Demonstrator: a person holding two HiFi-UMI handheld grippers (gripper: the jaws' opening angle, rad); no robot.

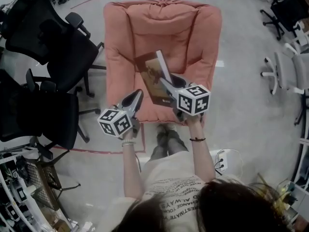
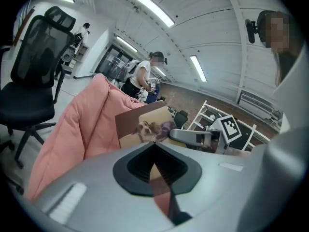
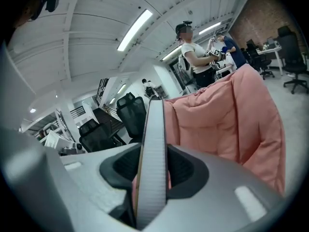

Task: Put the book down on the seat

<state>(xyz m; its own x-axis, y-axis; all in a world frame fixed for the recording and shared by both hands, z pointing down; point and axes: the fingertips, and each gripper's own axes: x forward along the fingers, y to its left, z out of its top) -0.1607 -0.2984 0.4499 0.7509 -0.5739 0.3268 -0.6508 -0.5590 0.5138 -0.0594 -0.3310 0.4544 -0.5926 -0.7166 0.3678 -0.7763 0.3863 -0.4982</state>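
A book with a brown cover and a dog picture hangs tilted over the seat of a pink armchair. My right gripper is shut on its near right edge. In the right gripper view the grey page edge of the book runs up between the jaws, with the pink armchair behind. My left gripper sits just left of the book's near corner, shut and holding nothing. From the left gripper view I see the book's cover, the right gripper on it and the armchair.
Two black office chairs stand close to the armchair's left. A white chair is at the right. The person's legs stand at the seat's front edge. Another person stands behind the armchair.
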